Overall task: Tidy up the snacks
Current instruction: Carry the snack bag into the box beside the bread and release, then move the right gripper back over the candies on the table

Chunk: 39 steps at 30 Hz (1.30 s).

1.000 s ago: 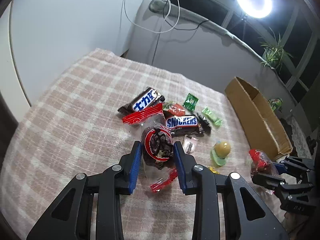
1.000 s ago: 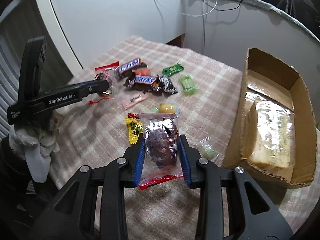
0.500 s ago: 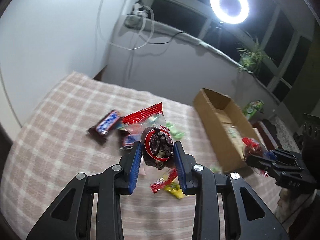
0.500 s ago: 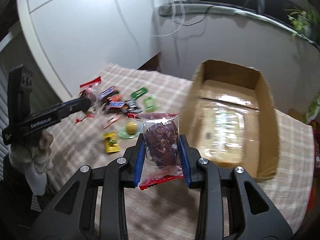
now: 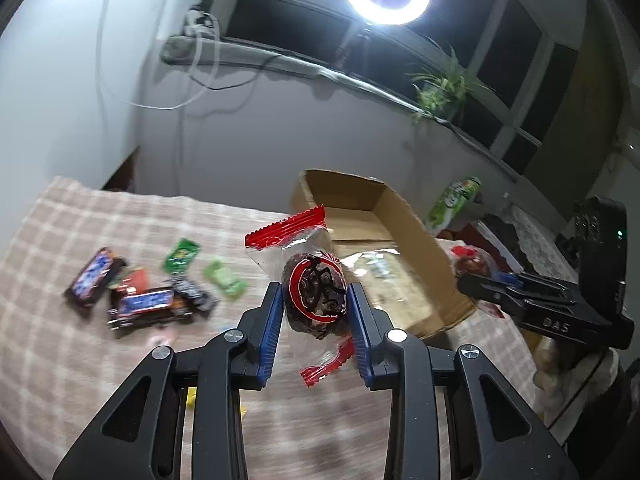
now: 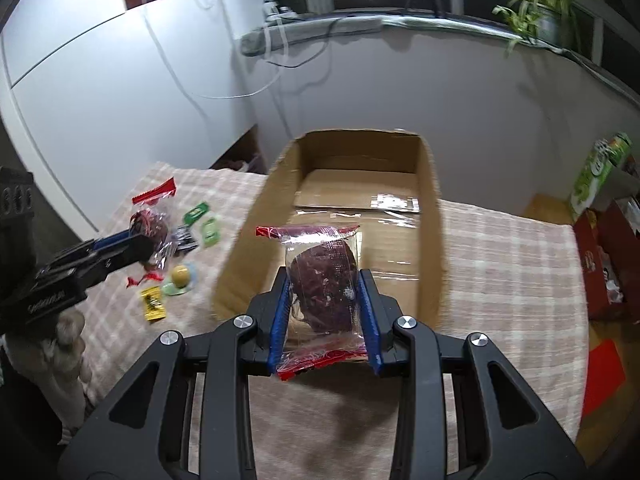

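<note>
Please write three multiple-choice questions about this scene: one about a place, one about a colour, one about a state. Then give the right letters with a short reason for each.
1. Where does the cardboard box stand?
A. on the checked tablecloth
B. on the windowsill
C. on the floor

2. What colour is the small packet beside the round candy?
A. blue
B. yellow
C. white

3. What is the state of the right gripper?
A. open and empty
B. shut on a clear packet with red ends
C. lying on the table

Answers:
1 A, the checked tablecloth runs along both sides of the box.
2 B, its wrapper is yellow.
3 B, both blue fingers press the clear packet with red ends.
</note>
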Motion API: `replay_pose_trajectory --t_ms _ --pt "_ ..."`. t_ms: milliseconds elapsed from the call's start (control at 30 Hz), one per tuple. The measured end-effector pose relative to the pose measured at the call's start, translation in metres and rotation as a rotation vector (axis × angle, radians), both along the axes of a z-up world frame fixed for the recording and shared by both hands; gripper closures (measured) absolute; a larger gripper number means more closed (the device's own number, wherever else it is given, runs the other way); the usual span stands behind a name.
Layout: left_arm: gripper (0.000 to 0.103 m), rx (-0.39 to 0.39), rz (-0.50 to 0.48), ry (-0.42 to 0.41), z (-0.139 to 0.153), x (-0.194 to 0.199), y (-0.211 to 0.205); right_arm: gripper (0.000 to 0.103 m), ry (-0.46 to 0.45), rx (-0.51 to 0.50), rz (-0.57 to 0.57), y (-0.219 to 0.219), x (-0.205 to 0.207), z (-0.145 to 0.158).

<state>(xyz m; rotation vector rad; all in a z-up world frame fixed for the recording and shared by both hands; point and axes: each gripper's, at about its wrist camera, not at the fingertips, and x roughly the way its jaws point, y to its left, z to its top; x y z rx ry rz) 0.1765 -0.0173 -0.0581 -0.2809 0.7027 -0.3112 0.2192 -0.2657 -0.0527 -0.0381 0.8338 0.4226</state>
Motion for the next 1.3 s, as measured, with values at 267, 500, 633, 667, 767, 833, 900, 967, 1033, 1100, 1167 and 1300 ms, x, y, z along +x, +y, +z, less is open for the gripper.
replay_pose_trajectory --t_ms 267,500,633,667,767,833,900,967,1033,1100,1167,1300 --pt "0.072 0.016 -0.075 0.020 -0.007 0.020 -0.049 0.069 0.038 -0.003 -0.049 -0.022 0.018 -0.016" --pt "0.072 0.039 -0.111 0.042 -0.014 0.030 -0.076 0.069 0.048 0.000 -0.051 -0.024 0.024 -0.024" --pt "0.072 0.053 -0.122 0.055 -0.018 0.033 -0.083 0.069 0.047 -0.006 -0.046 -0.022 0.025 -0.025" --pt "0.072 0.055 -0.123 0.056 -0.019 0.032 -0.084 0.069 0.047 -0.009 -0.048 -0.022 0.025 -0.025" --pt "0.072 0.058 -0.130 0.059 -0.019 0.032 -0.087 0.069 0.051 -0.007 -0.049 -0.022 0.027 -0.026" --pt "0.071 0.060 -0.132 0.060 -0.020 0.033 -0.089 0.066 0.045 -0.015 -0.054 -0.022 0.027 -0.026" --pt "0.069 0.058 -0.134 0.058 -0.020 0.033 -0.090 0.054 0.036 -0.027 -0.065 -0.022 0.027 -0.026" --pt "0.046 0.062 -0.125 0.057 -0.019 0.032 -0.090 0.046 0.009 -0.038 -0.090 -0.023 0.025 -0.023" --pt "0.044 0.059 -0.122 0.053 -0.018 0.032 -0.089 0.046 0.007 -0.032 -0.089 -0.024 0.025 -0.022" --pt "0.044 0.057 -0.122 0.052 -0.018 0.032 -0.089 0.046 0.015 -0.024 -0.081 -0.024 0.023 -0.020" --pt "0.044 0.055 -0.124 0.051 -0.017 0.031 -0.089 0.046 0.016 -0.024 -0.078 -0.023 0.022 -0.020" --pt "0.044 0.049 -0.127 0.053 -0.017 0.030 -0.088 0.045 0.013 -0.026 -0.074 -0.020 0.020 -0.017"
